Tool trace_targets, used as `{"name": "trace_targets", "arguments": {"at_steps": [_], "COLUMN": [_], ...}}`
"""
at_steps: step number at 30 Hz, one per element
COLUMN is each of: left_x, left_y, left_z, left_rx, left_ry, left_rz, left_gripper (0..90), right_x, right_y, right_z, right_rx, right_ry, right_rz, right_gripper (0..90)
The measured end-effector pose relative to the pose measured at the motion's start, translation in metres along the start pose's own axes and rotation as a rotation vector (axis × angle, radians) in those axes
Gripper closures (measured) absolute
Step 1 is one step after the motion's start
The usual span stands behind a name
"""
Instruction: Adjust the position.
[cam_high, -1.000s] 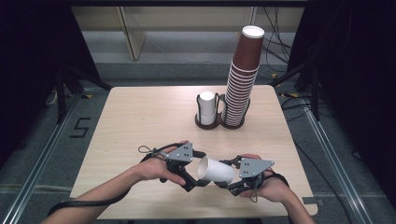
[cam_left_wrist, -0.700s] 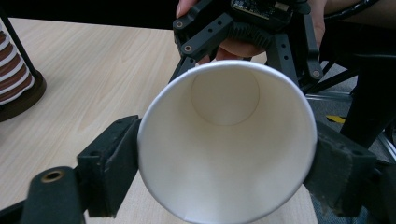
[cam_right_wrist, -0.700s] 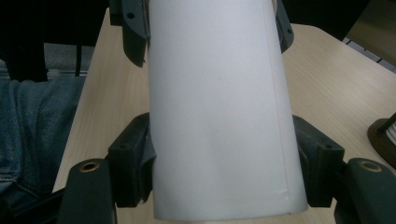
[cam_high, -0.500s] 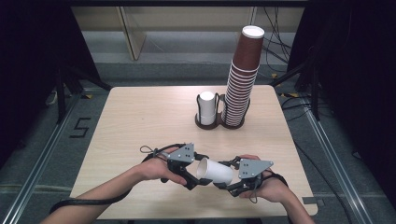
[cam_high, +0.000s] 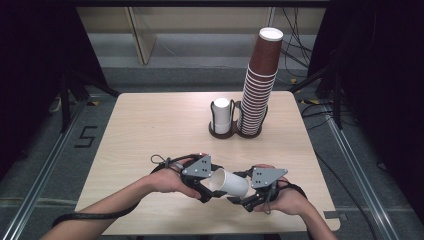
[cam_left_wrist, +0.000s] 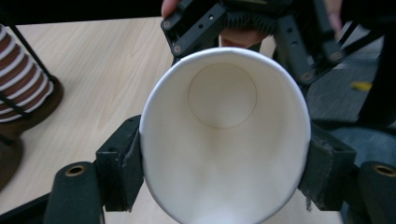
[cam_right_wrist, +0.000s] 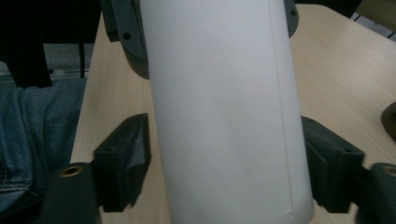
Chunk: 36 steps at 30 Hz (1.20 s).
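Note:
A white paper cup (cam_high: 231, 183) lies on its side above the table's near edge, between both grippers. My left gripper (cam_high: 212, 188) is at its mouth; its jaws have just been closing. In the left gripper view the pads (cam_left_wrist: 122, 168) squeeze the cup's rim (cam_left_wrist: 224, 140) into an oval. My right gripper (cam_high: 241, 198) is at the cup's base end, and its jaws have just been opening. In the right gripper view the cup's wall (cam_right_wrist: 224, 112) stands between the pads (cam_right_wrist: 126, 158), with a narrow gap on the left side.
At the back of the wooden table (cam_high: 150, 130) a dark two-ring holder (cam_high: 235, 133) carries a tall stack of brown cups (cam_high: 260, 85) and a short white stack (cam_high: 221, 112). A person's jeans (cam_right_wrist: 32, 140) show below the table's near edge.
The left gripper has edged slightly toward the cup's mouth. The cup and the right hand stay where they were.

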<state>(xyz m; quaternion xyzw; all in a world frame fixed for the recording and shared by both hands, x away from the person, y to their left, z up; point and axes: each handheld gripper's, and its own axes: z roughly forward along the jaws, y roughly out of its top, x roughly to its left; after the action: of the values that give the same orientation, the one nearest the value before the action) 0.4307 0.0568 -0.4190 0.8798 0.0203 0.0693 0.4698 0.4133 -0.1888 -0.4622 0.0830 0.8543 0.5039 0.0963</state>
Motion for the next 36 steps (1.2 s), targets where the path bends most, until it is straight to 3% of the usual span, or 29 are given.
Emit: {"name": "trace_targets", "arguments": {"at_steps": [4,6,12,15,16,19,20,23,27,33,35,36], "left_x": [0.001,0.002,0.005,0.006,0.007,0.008,0.008,0.008,0.008,0.007,0.006,0.007], "left_y": [0.005,0.006,0.01,0.01,0.011,0.014,0.015,0.018,0.022,0.026,0.026,0.028], "left_z": [-0.004,-0.006,-0.012,-0.012,-0.013,-0.013,-0.014,-0.013,-0.013,-0.01,-0.009,-0.009], "left_rx": [0.051,0.08,0.222,0.282,0.326,0.372,0.382,0.418,0.468,0.523,0.52,0.547], "left_ry": [0.022,0.033,0.051,0.064,0.07,0.069,0.068,0.06,0.045,0.025,0.013,0.009], "left_rz": [0.04,0.067,0.153,0.172,0.198,0.207,0.211,0.23,0.249,0.266,0.25,0.279], "left_gripper": [27.2,27.3,27.5,27.5,27.5,27.5,27.5,27.5,27.5,27.4,27.4,27.4], "right_x": [0.002,0.001,-0.002,-0.005,-0.006,-0.006,-0.008,-0.006,-0.004,-0.003,-0.003,-0.002], "right_y": [0.002,0.002,-0.001,-0.003,-0.003,-0.004,-0.004,-0.003,0.001,0.009,0.011,0.011], "right_z": [0.005,0.005,0.0,-0.004,-0.005,-0.006,-0.006,-0.004,0.003,0.014,0.019,0.021], "right_rx": [0.053,0.066,0.102,0.105,0.109,0.081,0.074,0.07,0.067,0.061,0.053,0.054], "right_ry": [-0.018,-0.035,-0.069,-0.101,-0.108,-0.121,-0.132,-0.129,-0.132,-0.133,-0.13,-0.127], "right_rz": [0.003,-0.02,0.008,0.003,0.008,0.03,-0.001,0.036,0.02,0.019,0.024,0.018], "right_gripper": [14.8,12.5,10.0,10.2,11.1,15.2,15.3,16.2,17.8,20.0,21.9,22.8]}}
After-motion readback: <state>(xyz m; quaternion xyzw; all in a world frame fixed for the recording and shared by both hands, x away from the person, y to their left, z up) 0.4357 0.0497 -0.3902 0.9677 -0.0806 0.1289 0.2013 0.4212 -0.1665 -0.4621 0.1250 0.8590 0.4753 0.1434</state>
